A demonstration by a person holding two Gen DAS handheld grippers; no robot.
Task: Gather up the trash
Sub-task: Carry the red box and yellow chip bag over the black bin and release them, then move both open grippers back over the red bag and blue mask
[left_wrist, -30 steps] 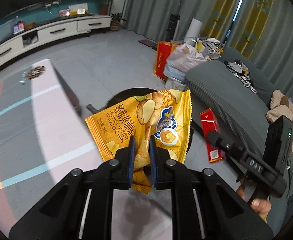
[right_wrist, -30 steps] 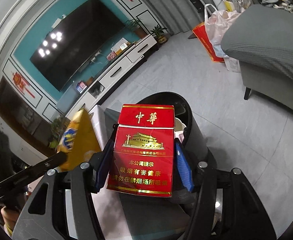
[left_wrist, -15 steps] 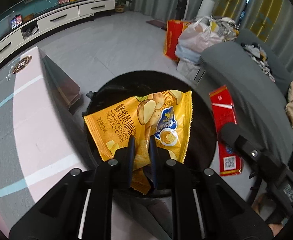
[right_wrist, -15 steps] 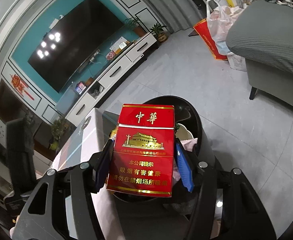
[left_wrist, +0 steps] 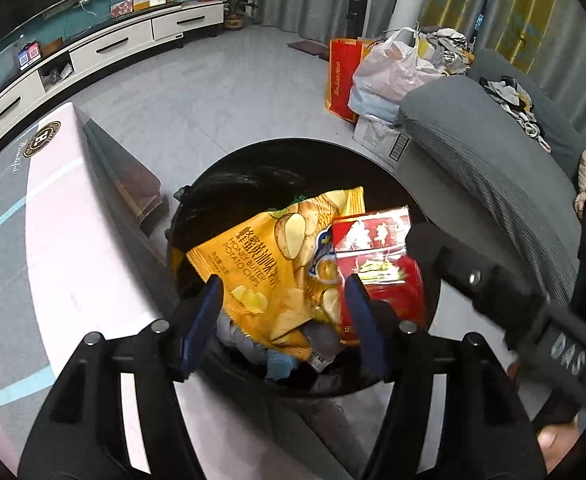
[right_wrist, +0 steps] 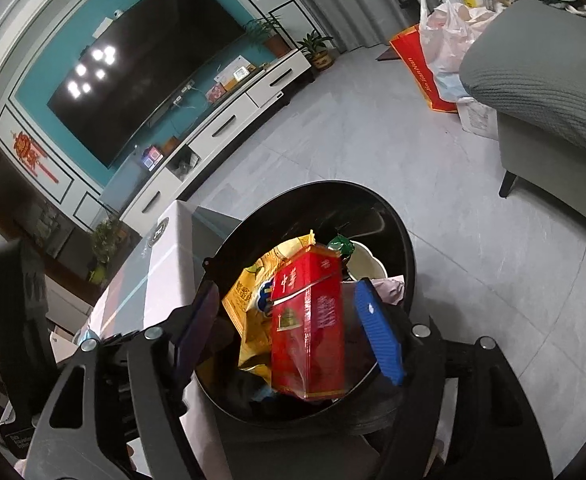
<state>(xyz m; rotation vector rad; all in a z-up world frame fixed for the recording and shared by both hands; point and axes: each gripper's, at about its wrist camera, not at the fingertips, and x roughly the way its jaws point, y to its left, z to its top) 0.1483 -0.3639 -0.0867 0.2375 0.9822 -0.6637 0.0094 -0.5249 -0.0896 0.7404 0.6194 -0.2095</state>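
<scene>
Left wrist view: a crinkly yellow chip bag [left_wrist: 269, 264] and a shiny red box [left_wrist: 377, 256] lie in the round black bin [left_wrist: 253, 160].
Both the left gripper [left_wrist: 283, 308] and the right gripper [right_wrist: 289, 328] have let go, fingers wide apart above the bin. A pink table [left_wrist: 73, 260] touches the bin; a gray sofa [left_wrist: 493, 168] is near.

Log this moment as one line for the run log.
left gripper: open | right gripper: open | chip bag: in bin | red pack: in bin, beside bag | step: both dropped
</scene>
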